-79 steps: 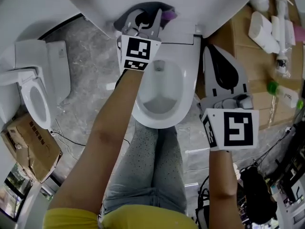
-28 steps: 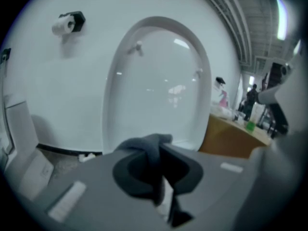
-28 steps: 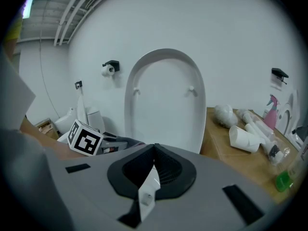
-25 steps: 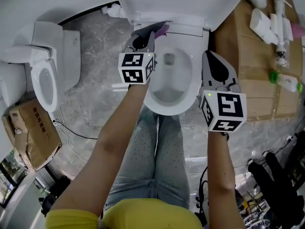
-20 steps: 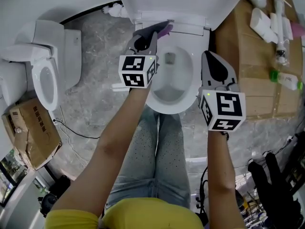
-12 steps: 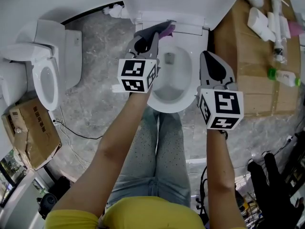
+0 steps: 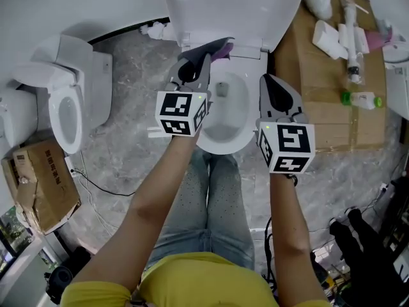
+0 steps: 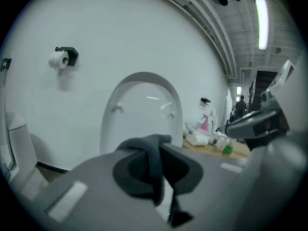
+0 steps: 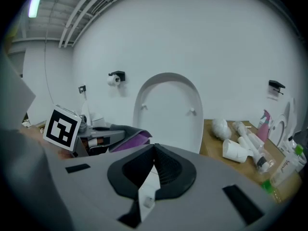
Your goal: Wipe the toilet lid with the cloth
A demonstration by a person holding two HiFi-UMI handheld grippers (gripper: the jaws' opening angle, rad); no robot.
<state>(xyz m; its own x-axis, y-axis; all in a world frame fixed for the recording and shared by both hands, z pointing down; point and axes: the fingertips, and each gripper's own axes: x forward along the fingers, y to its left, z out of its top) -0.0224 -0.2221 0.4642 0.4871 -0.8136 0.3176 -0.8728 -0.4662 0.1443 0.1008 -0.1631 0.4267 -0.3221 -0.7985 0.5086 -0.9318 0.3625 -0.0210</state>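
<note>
Covering most of the cloth (image 7: 219, 47), the left gripper (image 7: 206, 55) is clamped on it. Only a grey-purple edge shows, at the hinge of the raised toilet lid (image 7: 233, 5), whose top is cut off. The right gripper (image 7: 265, 82) is closed and empty beside the toilet bowl (image 7: 223, 142). Since a second earlier, both grippers have risen and more of the lid shows.

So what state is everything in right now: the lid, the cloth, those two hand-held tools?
Lid: raised, standing upright.
Bowl: uncovered.
Cloth: pinched between the left gripper's fingers.
Left gripper: shut on the cloth.
Right gripper: fingers together, nothing between them.
Paper roll: on its wall holder.
</note>
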